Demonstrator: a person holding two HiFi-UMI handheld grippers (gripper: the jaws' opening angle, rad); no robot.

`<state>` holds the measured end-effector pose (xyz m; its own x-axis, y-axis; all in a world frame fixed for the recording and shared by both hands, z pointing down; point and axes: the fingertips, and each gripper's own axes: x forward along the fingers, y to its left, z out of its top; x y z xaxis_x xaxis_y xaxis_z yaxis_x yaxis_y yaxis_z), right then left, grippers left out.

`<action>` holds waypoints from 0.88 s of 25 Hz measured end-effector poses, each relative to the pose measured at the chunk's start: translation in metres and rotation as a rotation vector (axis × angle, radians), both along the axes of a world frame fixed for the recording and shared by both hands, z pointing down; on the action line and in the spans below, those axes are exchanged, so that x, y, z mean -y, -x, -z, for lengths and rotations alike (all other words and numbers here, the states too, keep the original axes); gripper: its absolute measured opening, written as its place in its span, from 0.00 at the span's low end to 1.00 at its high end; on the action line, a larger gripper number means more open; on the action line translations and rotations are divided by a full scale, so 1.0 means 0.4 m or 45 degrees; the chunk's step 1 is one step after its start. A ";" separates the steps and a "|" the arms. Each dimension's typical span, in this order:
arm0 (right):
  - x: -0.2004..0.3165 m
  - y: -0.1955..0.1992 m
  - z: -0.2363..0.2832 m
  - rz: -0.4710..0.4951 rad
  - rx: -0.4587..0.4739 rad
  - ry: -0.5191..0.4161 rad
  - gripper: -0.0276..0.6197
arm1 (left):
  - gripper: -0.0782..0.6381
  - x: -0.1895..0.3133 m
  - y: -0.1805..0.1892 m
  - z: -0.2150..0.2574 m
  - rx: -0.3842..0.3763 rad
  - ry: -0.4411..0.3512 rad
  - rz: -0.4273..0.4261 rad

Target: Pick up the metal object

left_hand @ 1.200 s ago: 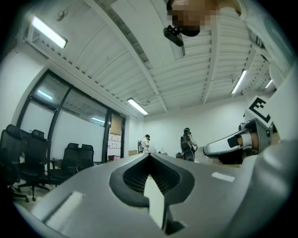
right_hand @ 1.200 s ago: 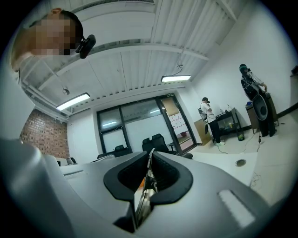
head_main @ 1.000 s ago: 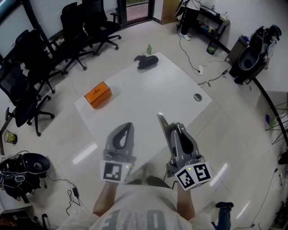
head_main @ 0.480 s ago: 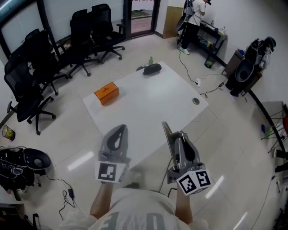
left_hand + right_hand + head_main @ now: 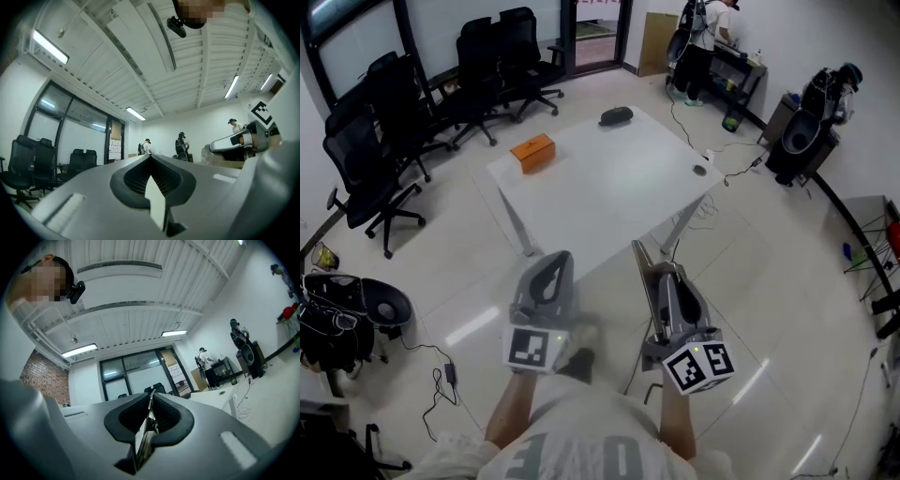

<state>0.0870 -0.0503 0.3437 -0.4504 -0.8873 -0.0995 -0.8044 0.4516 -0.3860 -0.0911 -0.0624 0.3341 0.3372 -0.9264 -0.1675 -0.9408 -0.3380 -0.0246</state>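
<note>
A thin flat metal strip (image 5: 643,277) is clamped in my right gripper (image 5: 664,277) and sticks out past the jaw tips toward the table. In the right gripper view the strip (image 5: 143,437) runs edge-on between the closed jaws of the right gripper (image 5: 151,398). My left gripper (image 5: 556,265) is held beside it at about the same height, shut with nothing in it. The left gripper view shows the left gripper (image 5: 150,157) with its jaws meeting at a point. Both grippers hang over the floor, well short of the white table (image 5: 609,192).
On the table lie an orange box (image 5: 532,151), a black object (image 5: 616,116) at the far end and a small round thing (image 5: 700,170) near the right edge. Black office chairs (image 5: 389,141) stand to the left. Cables (image 5: 441,398) trail on the floor. A person (image 5: 703,33) stands at a far bench.
The table has drawn away from me and shifted up in the head view. Both grippers keep the same pose, and the strip stays in the right one.
</note>
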 end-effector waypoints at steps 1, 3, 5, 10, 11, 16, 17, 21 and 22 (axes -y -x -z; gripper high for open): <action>-0.033 0.000 -0.002 0.007 0.003 0.001 0.11 | 0.11 -0.036 -0.006 0.002 -0.009 -0.001 -0.004; -0.103 0.008 -0.011 0.028 -0.002 0.003 0.11 | 0.11 -0.108 -0.008 0.001 -0.031 -0.003 0.001; -0.172 0.014 -0.025 0.048 -0.012 0.014 0.11 | 0.11 -0.176 -0.005 -0.006 -0.055 0.001 0.017; -0.313 0.027 -0.032 0.070 -0.003 0.044 0.11 | 0.11 -0.327 0.005 -0.014 -0.077 0.032 0.035; -0.333 0.032 -0.030 0.078 -0.005 0.050 0.11 | 0.11 -0.347 0.006 -0.013 -0.075 0.036 0.036; -0.400 0.055 -0.007 0.084 0.006 0.041 0.11 | 0.11 -0.404 0.004 0.007 -0.065 0.030 0.007; -0.404 0.060 0.002 0.083 0.010 0.033 0.11 | 0.11 -0.405 0.004 0.017 -0.061 0.018 -0.002; -0.425 0.071 0.034 0.075 0.031 0.012 0.11 | 0.11 -0.415 0.005 0.055 -0.054 -0.019 -0.034; -0.434 0.072 0.044 0.069 0.038 0.004 0.11 | 0.11 -0.421 0.008 0.061 -0.047 -0.019 -0.042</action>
